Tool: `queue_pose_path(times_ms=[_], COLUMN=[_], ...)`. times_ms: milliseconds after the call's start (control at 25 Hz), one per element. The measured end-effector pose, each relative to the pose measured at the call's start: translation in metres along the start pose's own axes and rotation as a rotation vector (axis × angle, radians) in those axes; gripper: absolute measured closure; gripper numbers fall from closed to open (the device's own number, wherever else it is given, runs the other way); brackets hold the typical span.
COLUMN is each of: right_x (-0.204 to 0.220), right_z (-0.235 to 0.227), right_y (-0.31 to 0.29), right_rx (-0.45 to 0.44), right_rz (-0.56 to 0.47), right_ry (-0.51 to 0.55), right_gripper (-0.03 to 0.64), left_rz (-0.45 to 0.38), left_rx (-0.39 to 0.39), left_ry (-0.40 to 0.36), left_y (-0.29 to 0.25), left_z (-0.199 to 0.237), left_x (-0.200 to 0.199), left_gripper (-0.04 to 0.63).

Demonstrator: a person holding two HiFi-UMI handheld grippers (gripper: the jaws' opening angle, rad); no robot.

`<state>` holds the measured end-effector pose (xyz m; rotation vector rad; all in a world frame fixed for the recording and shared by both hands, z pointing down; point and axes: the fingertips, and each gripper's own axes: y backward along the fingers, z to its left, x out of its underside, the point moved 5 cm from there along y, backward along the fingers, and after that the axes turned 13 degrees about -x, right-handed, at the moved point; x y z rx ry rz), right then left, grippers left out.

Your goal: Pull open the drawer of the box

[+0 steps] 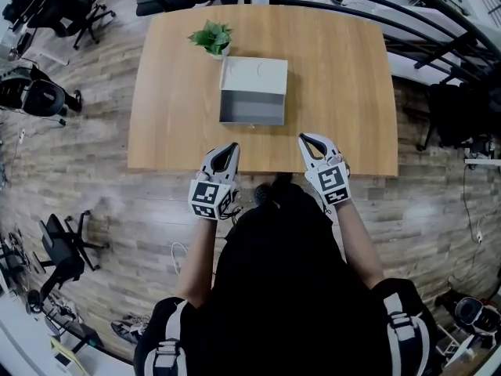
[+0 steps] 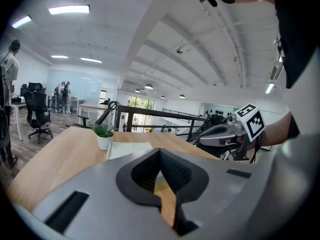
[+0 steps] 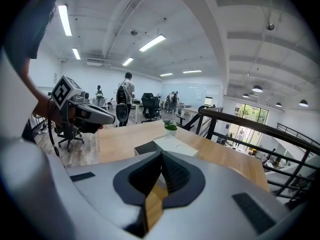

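1. The drawer of the pale grey square box is my concern. My left gripper has its jaws pressed together on nothing. In the left gripper view only bare wood shows past the closed tips.
2. My right gripper is the same, with its jaws together and empty. Both grippers hover on my side of the box, near the table edge and well apart from the box, one to each side of its near face.
3. The box sits squarely in front of me on the light wooden table. Its darker grey near part faces me, with a small dot at its lower middle that may be a handle; it is too small to tell.
4. I cannot settle how the drawer lies. That darker grey part fits either a shut front seen from steeply above or a tray already drawn out toward me. The right gripper view shows only a dark near side under the white top.
5. My judgement, if it is shut:
   - Closed jaws cannot take a handle, so one gripper must spread before it reaches the near face.
   - The pull should run straight toward me, in line with the box.
   - The box looks light and may slide along with the pull, so the other gripper would do well to brace its top or far side.
6. If it is already out, nothing is left to pull.
7. A small green plant in a white pot stands just behind the box's far left corner. Any bracing should keep clear of it.
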<state>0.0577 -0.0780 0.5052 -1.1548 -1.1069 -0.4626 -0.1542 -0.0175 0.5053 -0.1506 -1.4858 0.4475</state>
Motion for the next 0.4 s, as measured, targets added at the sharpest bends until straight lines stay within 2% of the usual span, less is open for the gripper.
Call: queue_pose_path(times_ms=[400], right_x=[0.003], right_z=[0.028], right_y=[0.014], right_rx=[0.029], right_rz=[-0.005], right_ry=[0.007], right_gripper=[0.592], left_rz=[-0.010], left_rx=[0.006], left_ry=[0.011], left_y=[0.031], left_z=[0.002], left_x=[0.006], left_gripper=[0.572])
